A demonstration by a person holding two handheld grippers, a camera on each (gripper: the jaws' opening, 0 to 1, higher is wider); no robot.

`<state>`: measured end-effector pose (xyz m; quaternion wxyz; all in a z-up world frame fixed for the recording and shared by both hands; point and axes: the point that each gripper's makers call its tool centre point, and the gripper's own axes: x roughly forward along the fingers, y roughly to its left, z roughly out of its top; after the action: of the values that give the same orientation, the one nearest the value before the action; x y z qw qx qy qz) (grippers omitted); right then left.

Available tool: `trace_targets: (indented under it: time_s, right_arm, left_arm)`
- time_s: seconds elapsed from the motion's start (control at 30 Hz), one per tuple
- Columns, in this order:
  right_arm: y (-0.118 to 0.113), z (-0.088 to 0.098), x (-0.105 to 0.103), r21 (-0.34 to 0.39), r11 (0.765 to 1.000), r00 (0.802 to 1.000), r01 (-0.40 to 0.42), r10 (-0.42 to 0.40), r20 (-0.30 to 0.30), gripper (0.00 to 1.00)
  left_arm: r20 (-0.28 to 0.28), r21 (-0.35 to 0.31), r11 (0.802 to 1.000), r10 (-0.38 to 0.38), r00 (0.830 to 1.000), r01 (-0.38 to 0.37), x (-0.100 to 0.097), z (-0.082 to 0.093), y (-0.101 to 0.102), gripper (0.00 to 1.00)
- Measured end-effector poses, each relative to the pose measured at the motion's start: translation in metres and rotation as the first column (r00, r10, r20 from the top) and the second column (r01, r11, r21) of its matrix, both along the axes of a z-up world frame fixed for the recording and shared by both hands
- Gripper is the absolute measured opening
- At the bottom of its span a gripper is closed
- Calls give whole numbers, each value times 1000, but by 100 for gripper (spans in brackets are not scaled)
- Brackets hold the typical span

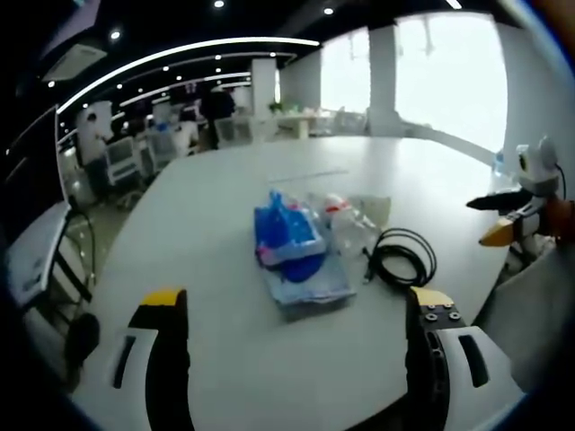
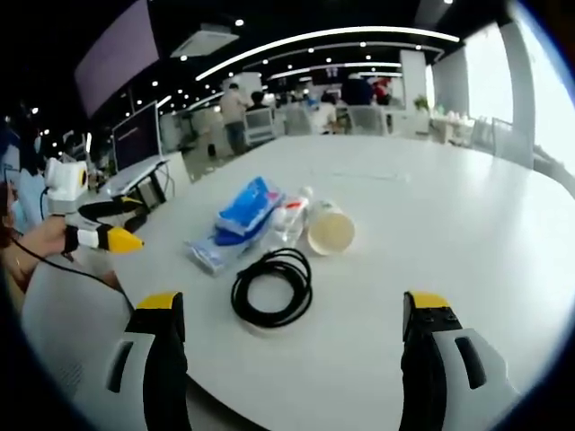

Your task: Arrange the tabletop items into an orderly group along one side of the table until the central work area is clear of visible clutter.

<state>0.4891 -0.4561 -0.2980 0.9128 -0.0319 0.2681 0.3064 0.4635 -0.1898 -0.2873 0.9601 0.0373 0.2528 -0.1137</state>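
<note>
On the white round table [image 1: 225, 359] lies a small heap: a blue plastic packet [image 1: 289, 238] on a pale blue pack [image 1: 310, 285], a clear bottle with a red cap [image 1: 346, 224], and a coiled black cable [image 1: 402, 256]. My left gripper [image 1: 296, 310] stands open, short of the heap, holding nothing. In the right gripper view the same blue packet [image 2: 247, 208], bottle [image 2: 289, 220], a paper cup [image 2: 330, 231] lying on its side and the cable [image 2: 272, 285] lie ahead. My right gripper [image 2: 292, 314] is open, just short of the cable.
The right gripper [image 1: 512, 220] shows at the table's right edge in the left gripper view; the left gripper [image 2: 94, 229] shows at the left in the right gripper view. Office desks, chairs [image 1: 121, 162] and people [image 2: 235, 112] stand beyond the table. Bright windows [image 1: 449, 72] line the far wall.
</note>
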Motion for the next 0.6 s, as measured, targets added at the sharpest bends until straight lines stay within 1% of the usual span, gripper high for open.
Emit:
trace_targets:
  time_s: [0.37, 0.6]
  right_arm:
    - [0, -1, 0, -1, 1000, 1000, 1, -1, -7, 100]
    - [1, -2, -1, -6, 1000, 1000, 0, 0, -13, 100]
  left_arm:
    - [-7, -3, 1000, -2, 1000, 2, 0, -1, 0, 98]
    - [-22, -4, 1000, -1, 1000, 1, -2, -4, 1, 97]
